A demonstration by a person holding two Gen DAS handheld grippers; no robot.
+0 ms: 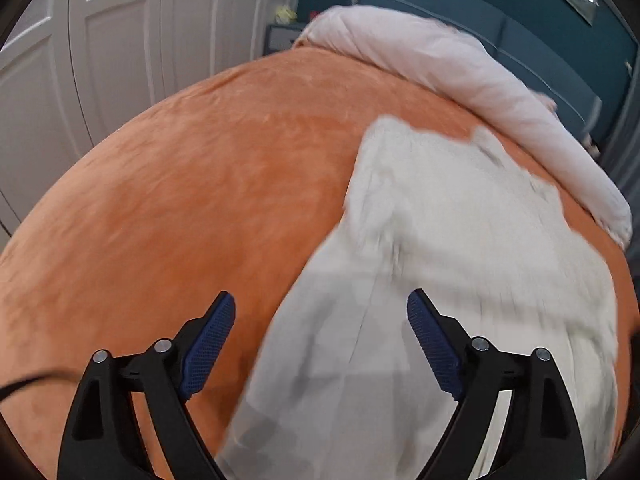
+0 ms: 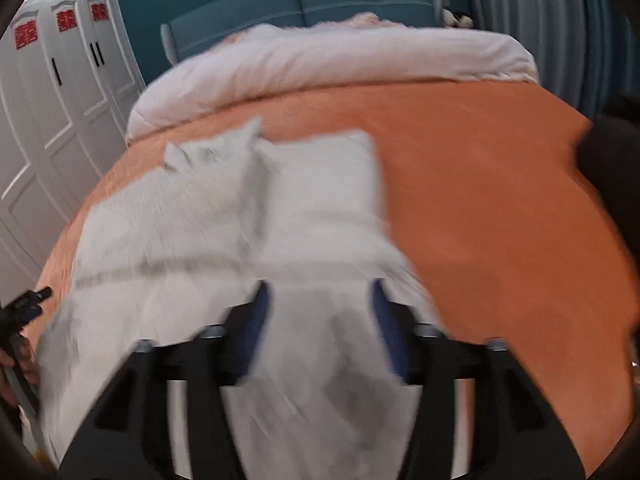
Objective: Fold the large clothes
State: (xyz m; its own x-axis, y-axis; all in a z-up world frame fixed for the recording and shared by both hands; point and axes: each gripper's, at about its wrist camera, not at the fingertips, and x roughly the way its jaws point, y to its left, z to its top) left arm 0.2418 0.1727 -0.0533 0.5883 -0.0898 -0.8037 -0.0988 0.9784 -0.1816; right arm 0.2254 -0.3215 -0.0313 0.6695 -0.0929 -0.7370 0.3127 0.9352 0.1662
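On the orange bed (image 1: 168,208), white garment (image 1: 440,240) spread out.
Left gripper (image 1: 321,312) and right gripper (image 2: 320,300) above it, jaws apart.

Left wrist view looks over the orange bed cover (image 1: 200,184) from the bed's foot, angled toward the white wardrobe (image 1: 100,60); headboard (image 1: 500,20) at upper right. Right wrist view faces the headboard (image 2: 304,4) squarely, low and close. Both share the pale garment (image 1: 440,220) (image 2: 240,208) and rolled duvet (image 1: 460,64) (image 2: 320,60).
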